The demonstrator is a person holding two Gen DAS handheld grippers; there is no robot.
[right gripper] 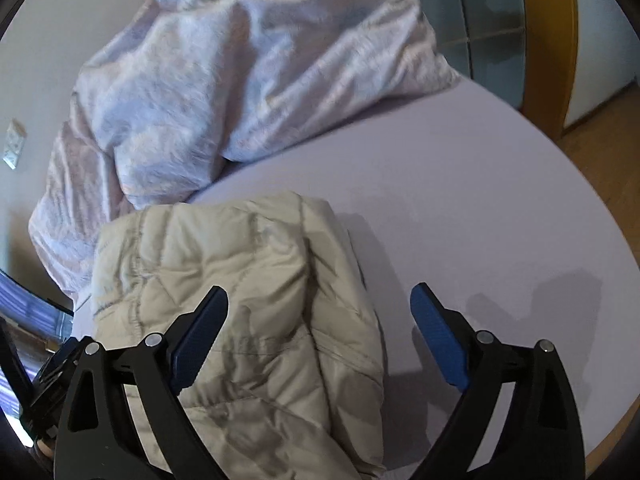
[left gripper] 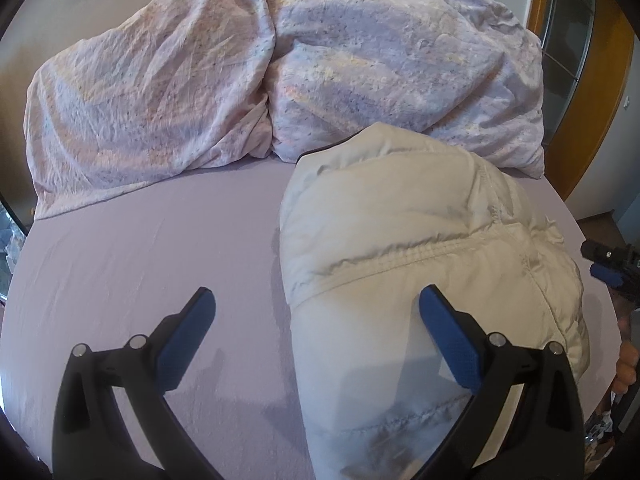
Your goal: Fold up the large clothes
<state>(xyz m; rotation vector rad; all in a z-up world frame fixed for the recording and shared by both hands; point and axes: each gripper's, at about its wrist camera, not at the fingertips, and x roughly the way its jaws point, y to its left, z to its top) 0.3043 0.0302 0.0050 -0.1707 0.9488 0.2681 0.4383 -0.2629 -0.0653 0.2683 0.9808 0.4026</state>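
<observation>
The quilted jacket (left gripper: 420, 248) is cream-beige and puffy, with stitched seams across its padded panels. It lies folded into a thick, compact bundle on the lilac bed sheet (left gripper: 140, 260), with a rounded top edge at 12 o'clock. In the right wrist view the jacket (right gripper: 240, 280) shows its layers stacked along the side at 3 o'clock

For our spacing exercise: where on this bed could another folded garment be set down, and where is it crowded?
Free: the bare sheet left of the folded jacket, below the duvet; also the sheet right of the jacket, toward the bed's edge. Crowded: the head end, where the duvet touches the jacket.
</observation>
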